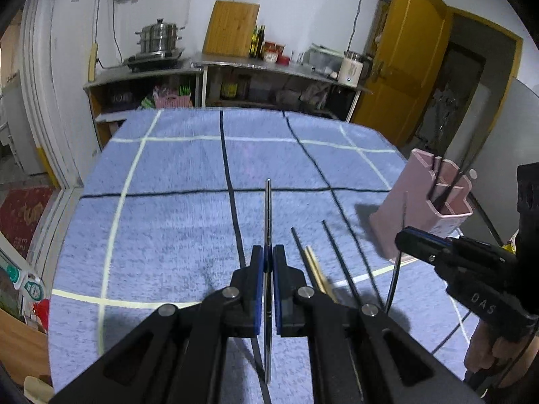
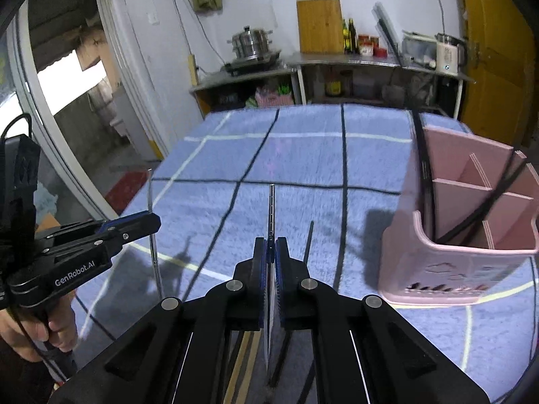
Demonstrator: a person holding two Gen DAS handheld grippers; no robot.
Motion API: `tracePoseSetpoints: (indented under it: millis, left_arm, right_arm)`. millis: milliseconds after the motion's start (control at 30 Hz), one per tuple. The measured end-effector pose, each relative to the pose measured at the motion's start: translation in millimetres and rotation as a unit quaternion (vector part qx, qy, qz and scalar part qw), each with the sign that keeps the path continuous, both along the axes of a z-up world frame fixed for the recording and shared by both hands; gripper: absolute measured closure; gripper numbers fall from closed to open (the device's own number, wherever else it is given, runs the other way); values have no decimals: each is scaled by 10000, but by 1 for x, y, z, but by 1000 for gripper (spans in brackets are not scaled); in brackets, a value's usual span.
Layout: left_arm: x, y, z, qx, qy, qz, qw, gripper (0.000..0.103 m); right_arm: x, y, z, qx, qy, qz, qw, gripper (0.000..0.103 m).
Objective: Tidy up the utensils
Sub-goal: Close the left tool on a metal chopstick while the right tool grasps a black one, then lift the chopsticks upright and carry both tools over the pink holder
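Note:
My left gripper (image 1: 268, 258) is shut on a thin metal utensil (image 1: 268, 208), held edge-on above the blue checked cloth (image 1: 175, 222); it also shows in the right wrist view (image 2: 148, 220). My right gripper (image 2: 271, 252) is shut on another thin metal utensil (image 2: 271, 208); it shows in the left wrist view (image 1: 404, 235) with the utensil (image 1: 395, 269) hanging below it. A pink divided utensil holder (image 2: 448, 262) stands at the right with black chopsticks (image 2: 424, 168) in it; it also shows in the left wrist view (image 1: 421, 202). Black chopsticks (image 1: 340, 262) and a pair of wooden chopsticks (image 1: 318, 272) lie on the cloth.
The table's far edge (image 1: 235, 111) faces steel counters with a pot (image 1: 160, 37), a cutting board (image 1: 230, 28) and bottles. A yellow door (image 1: 404, 60) stands at the right. A doorway and red mat (image 1: 23, 215) are left.

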State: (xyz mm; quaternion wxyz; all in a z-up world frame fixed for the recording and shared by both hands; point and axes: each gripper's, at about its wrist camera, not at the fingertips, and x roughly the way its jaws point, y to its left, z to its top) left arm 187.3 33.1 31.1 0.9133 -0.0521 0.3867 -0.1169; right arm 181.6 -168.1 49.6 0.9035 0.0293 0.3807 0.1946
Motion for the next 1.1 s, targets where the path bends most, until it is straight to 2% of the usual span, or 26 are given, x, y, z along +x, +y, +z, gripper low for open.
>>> tracePoseSetpoints:
  millis: [233,633,900,1100]
  left_arm:
    - [-12,-1,21,-60,-191,-64,9998,97]
    - [-29,-20,46,-242,-341,-294,9987,97]
    - [-28,-63,58,-473,-311,-728,9957,97]
    - [-15,-99,81,-655,-424,-1021,9917,97]
  right_arm:
    - [-22,-14,24,137,-244,-95,9996,98]
    - [-44,-40,48,187,-513,-279,9981,98]
    - [-56,-79,59,202,-622,-639,9958,98]
    - [-55,-110,80,300,-828,-928,9918,98]
